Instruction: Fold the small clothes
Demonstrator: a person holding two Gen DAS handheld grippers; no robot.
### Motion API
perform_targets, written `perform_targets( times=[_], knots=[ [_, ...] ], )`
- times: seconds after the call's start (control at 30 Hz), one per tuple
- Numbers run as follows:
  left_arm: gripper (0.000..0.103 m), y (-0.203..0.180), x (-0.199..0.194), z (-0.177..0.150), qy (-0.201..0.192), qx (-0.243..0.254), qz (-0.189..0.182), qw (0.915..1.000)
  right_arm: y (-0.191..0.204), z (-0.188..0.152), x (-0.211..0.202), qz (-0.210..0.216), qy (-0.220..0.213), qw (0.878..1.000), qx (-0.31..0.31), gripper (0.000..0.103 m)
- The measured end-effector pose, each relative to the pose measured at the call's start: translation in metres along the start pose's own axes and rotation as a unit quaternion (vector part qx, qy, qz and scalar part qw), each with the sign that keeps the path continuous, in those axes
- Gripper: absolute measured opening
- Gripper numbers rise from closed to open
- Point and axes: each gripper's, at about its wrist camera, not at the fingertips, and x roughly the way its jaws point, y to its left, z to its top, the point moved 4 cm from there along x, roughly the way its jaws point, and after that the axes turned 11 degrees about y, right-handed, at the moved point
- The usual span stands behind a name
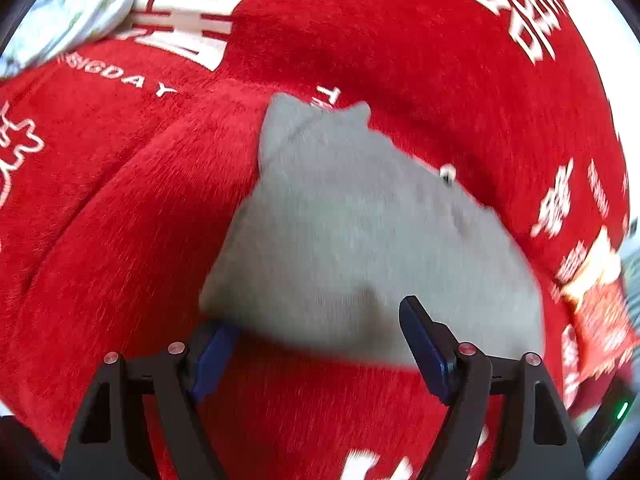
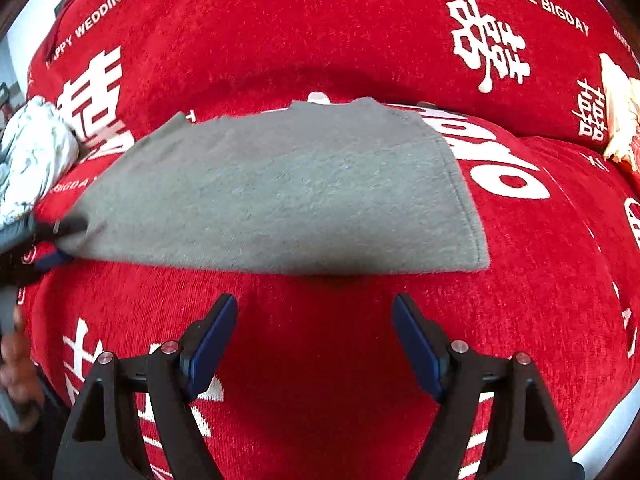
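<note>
Open claw (image 2: 314,344) before grey garment (image 2: 276,192)

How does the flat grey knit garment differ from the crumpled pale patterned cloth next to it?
The flat grey knit garment lies spread smooth on the red cover; the crumpled pale patterned cloth sits bunched in a heap. The grey one is a plain single colour, the pale one carries a faint print. The grey one shows more area in the right wrist view. Both rest on the red cover.
</note>
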Motion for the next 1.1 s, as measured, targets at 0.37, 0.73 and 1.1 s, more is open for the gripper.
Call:
perform_targets(
  times=[0.37, 0.73, 1.1],
  knots=[
    [0.019, 0.031, 0.009, 0.015, -0.006, -0.061, -0.112, 0.9918, 0.022, 0.037, 0.001, 0.001, 0.02, 0.999, -0.026, 0.082],
    [0.014, 0.036, 0.007, 0.009, -0.027, -0.037, -0.13, 0.9905, 0.16, 0.172, 0.068, 0.065, 0.086, 0.991, -0.086, 0.083],
    [0.015, 0.041, 0.008, 0.011, -0.02, -0.039, -0.144, 0.9887, 0.296, 0.217, 0.171, -0.009, 0.162, 0.973, -0.165, 0.091]
  ],
)
